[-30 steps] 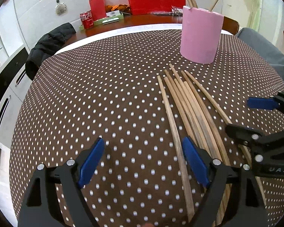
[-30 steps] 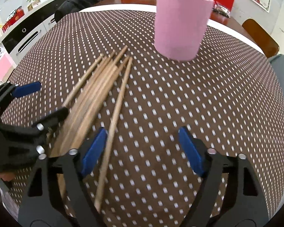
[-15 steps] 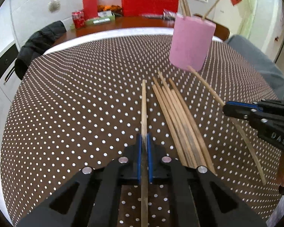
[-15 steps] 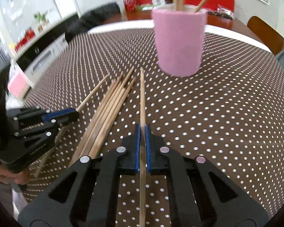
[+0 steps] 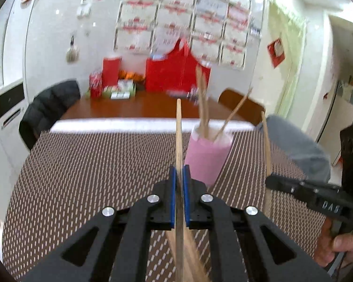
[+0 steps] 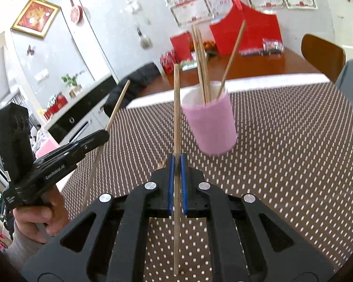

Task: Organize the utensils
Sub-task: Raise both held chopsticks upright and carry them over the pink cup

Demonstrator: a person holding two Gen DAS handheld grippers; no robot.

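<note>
Pink cup (image 6: 209, 127) beyond chopstick (image 6: 176, 108), chair (image 5: 240, 103) seemingly behind

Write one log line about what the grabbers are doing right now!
left gripper: shut on chopstick | right gripper: shut on chopstick | pink cup: holds chopsticks

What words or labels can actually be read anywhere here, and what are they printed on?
"GenRobot.AI": white lettering on the side of the black handheld left gripper, seen from the right wrist view.
"DAS": raised letters on the black handheld right gripper, in the left wrist view; possibly only part of a word.
Framed white-and-red certificates on the wall: too blurred to read.
Red cans and boxes on the far wooden table: unreadable.
</note>
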